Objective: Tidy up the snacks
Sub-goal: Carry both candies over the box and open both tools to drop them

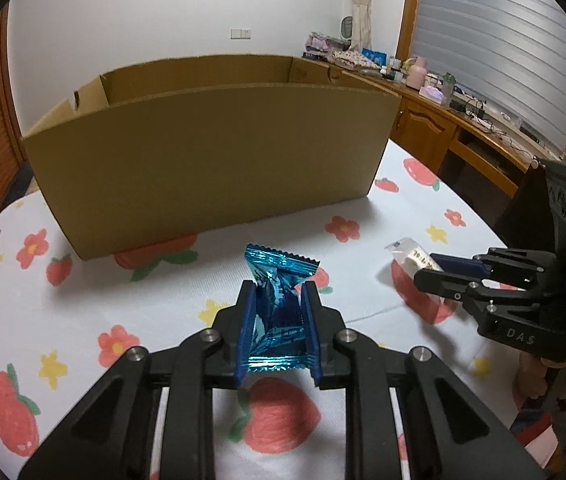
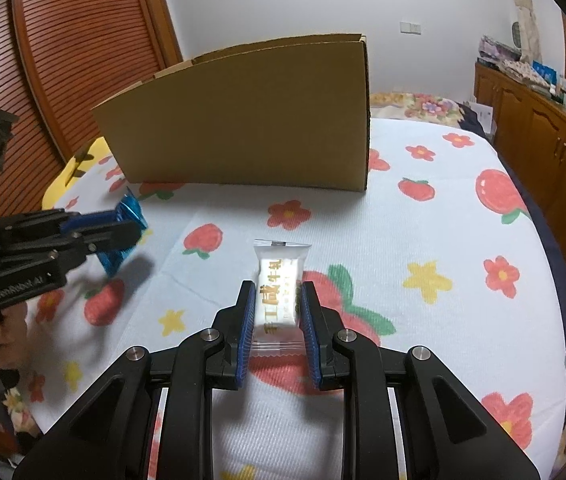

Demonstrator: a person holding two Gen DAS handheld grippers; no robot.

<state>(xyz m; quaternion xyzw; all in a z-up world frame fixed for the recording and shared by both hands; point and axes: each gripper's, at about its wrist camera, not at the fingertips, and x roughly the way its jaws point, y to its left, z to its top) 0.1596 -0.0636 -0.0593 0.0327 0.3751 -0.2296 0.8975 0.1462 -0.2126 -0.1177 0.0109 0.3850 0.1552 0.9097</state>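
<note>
Item 1, far left: a yellow object (image 2: pixel 67 176) is being partly hidden at the bedspread's edge, beside the box; its kind cannot be told.

Item 2, left: the left gripper (image 1: pixel 277 288) is being held closed on a blue foil snack packet (image 1: pixel 279 280), the blue pads (image 1: pixel 247 320) pressing its crumpled middle from both sides. The packet is being carried just clear of the bedspread (image 1: pixel 83 288), judging by the shadow seen under it in the right wrist view, with its serrated far end pointing toward the box.

Item 3, centre, far: an open cardboard box (image 1: pixel 203 160) is standing upright on the bedspread, its near wall tall and plain. Its inside is not being shown, so whether anything lies in it cannot be told.

Item 4, right: the right gripper (image 2: pixel 276 288) is being held closed on a white snack packet (image 2: pixel 279 284) with gold lettering, gripped across its width, the near sealed end lying between the pads. Whether it is being lifted or is resting on the cloth cannot be told.

Item 5, far right: a wooden cabinet (image 1: pixel 435 128) with clutter on top is standing beyond the bed.

Handling note, as a judgement: both packets are probably being taken to the box. Each should be raised well above the near wall before being moved forward, since a low packet end would be caught on the rim. The grips should be kept firm but not crushing, the foil being slippery, and released only once inside the box.
</note>
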